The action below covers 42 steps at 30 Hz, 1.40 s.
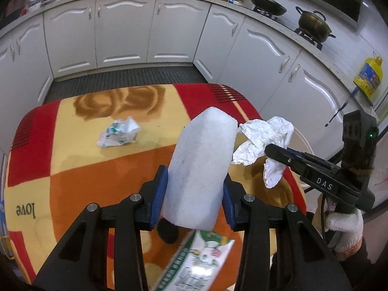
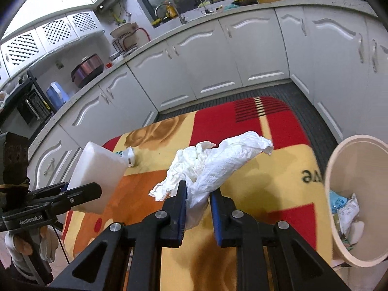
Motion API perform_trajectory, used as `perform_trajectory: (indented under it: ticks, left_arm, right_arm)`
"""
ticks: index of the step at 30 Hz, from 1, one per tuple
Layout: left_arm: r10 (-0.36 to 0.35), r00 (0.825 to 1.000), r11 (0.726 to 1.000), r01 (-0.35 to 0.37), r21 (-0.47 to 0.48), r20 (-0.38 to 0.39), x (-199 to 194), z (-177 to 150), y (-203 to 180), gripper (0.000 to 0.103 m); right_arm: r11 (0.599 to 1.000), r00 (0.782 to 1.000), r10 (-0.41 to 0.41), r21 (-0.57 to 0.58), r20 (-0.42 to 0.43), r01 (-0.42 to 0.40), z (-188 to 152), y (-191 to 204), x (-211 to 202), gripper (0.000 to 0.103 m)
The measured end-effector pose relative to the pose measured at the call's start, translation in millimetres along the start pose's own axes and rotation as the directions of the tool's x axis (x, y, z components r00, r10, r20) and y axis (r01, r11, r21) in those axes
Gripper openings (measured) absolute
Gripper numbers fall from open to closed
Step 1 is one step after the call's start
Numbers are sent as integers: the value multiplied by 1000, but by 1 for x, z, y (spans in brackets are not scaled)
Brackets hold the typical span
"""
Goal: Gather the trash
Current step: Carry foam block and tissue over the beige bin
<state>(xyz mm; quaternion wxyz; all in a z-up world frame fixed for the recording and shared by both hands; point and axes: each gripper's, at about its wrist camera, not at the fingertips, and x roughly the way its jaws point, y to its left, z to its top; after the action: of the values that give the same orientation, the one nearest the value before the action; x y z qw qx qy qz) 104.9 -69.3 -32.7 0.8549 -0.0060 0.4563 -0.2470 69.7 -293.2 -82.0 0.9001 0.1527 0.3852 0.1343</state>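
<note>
My left gripper (image 1: 194,194) is shut on a white foam block (image 1: 201,165), lifted above the cloth-covered table (image 1: 72,181); the block (image 2: 97,172) shows at the left of the right wrist view too. My right gripper (image 2: 197,208) is shut on a crumpled white paper towel (image 2: 213,162), held in the air over the table. From the left wrist view that towel (image 1: 264,140) hangs just right of the block. A crumpled wrapper with green print (image 1: 118,133) lies on the cloth further back. A printed package (image 1: 201,259) lies under the left gripper.
A beige bin (image 2: 339,194) with trash inside stands at the table's right edge. White kitchen cabinets (image 1: 121,29) curve around behind the table, with pots (image 1: 312,24) on the stove and a yellow oil bottle (image 1: 368,75) on the counter. A gloved hand (image 1: 344,228) holds the right gripper.
</note>
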Motion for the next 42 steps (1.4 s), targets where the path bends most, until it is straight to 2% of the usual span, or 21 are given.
perform_trajectory:
  ticks: [6,20,32,42]
  left_arm:
    - [-20,1000,998,19,54,1,-4,-3,-40,39]
    - [-110,993,980,114,166,-38,12,-6,-137,39]
    - [-146,984,963,166,213,-105,55,-2,-199,39]
    - [-172,968,959,206,192,-182,109,9,-232,39]
  right_arm:
    - [999,998,-40,-4,45,40,-9,-9,-29,17]
    - [982,979,-175,91,100,166,-32,-73,-99,17]
    - [953,960,-264,177,96,244,-52,-125,-127,17]
    - [922,947,-316,255,64,291,-62,-169,-131,17]
